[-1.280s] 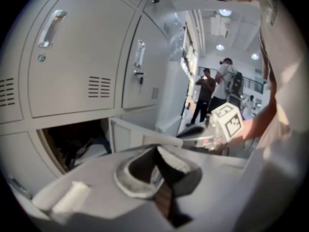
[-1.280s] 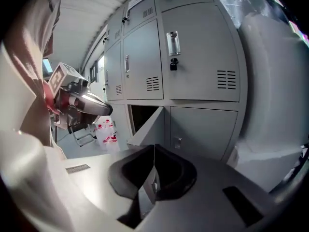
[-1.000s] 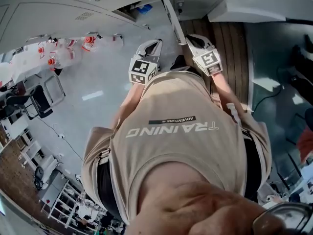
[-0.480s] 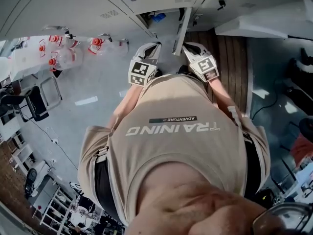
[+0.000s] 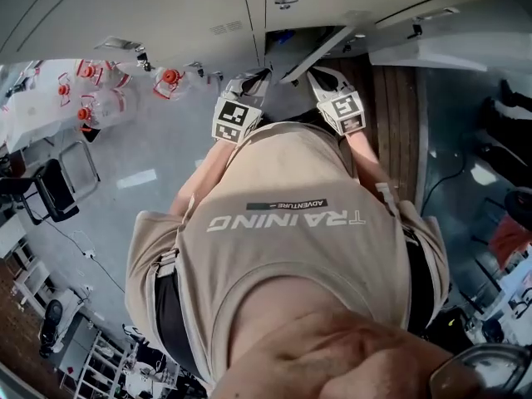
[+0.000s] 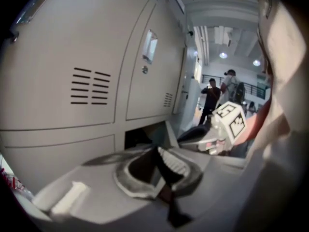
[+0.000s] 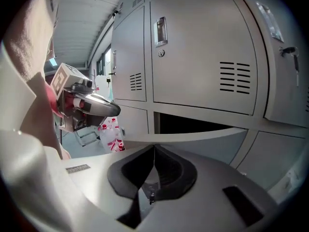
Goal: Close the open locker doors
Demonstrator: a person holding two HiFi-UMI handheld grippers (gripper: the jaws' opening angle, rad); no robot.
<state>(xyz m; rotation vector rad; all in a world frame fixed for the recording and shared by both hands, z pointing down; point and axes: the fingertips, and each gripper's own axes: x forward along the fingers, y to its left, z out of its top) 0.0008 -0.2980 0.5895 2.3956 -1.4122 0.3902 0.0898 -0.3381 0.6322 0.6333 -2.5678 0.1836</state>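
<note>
A low grey locker door (image 5: 320,52) stands ajar in the bottom row, with its dark compartment (image 5: 283,40) behind it. My left gripper (image 5: 254,80) is held just left of the door's edge, and my right gripper (image 5: 321,76) just below it. Neither touches it that I can see. In the left gripper view the jaws (image 6: 157,152) are shut and empty, pointing at the dark opening (image 6: 137,138). The right gripper view has its jaws (image 7: 154,151) shut and empty under the door's edge (image 7: 198,135).
Closed grey lockers (image 5: 150,15) fill the wall above and beside the open one. Large water bottles with red caps (image 5: 98,94) stand at the left, near a chair (image 5: 58,181). A wooden floor strip (image 5: 399,98) runs on the right. People (image 6: 212,98) stand far off.
The lockers have drawn closer, and both grippers have moved forward to the open door. The door now shows swung across in front of the right gripper.
</note>
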